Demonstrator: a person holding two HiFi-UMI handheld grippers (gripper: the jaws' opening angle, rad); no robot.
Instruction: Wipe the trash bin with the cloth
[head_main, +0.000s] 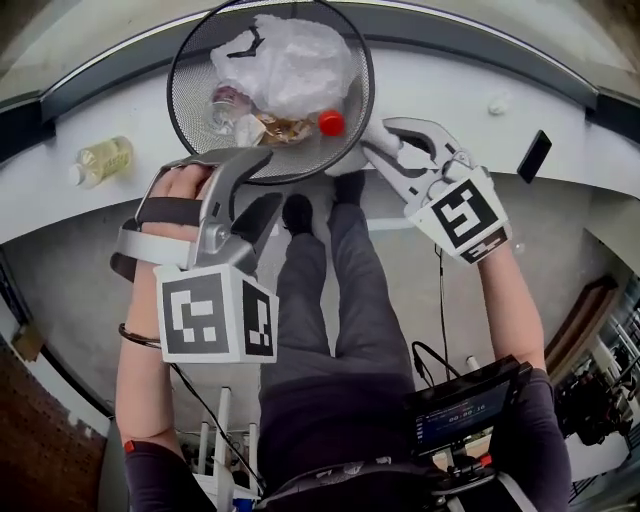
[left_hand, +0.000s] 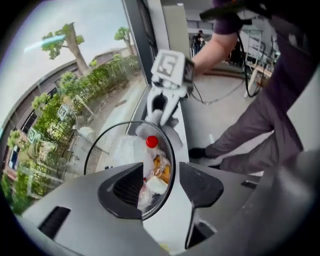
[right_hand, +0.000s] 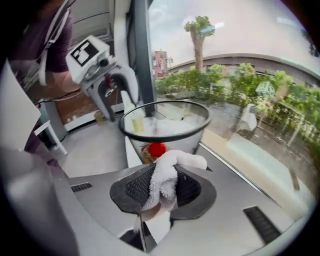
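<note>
A black mesh trash bin (head_main: 196, 70) stands on a white ledge (head_main: 440, 80), filled with clear plastic bags and a red-capped bottle (head_main: 331, 122). My left gripper (head_main: 268, 180) is at the bin's near rim with its jaws apart. In the left gripper view the rim (left_hand: 172, 175) runs between the pads and they do not press on it. My right gripper (head_main: 372, 142) is at the rim's right side, shut on a white cloth (head_main: 350, 160). The right gripper view shows the cloth (right_hand: 167, 172) pinched between the pads, bunched just short of the bin (right_hand: 150, 107).
A bottle of yellowish liquid (head_main: 100, 158) lies on the ledge left of the bin. A dark flat phone-like object (head_main: 534, 155) and a small white lump (head_main: 497, 103) sit to the right. A window runs behind the ledge. The person's legs (head_main: 340, 290) stand below.
</note>
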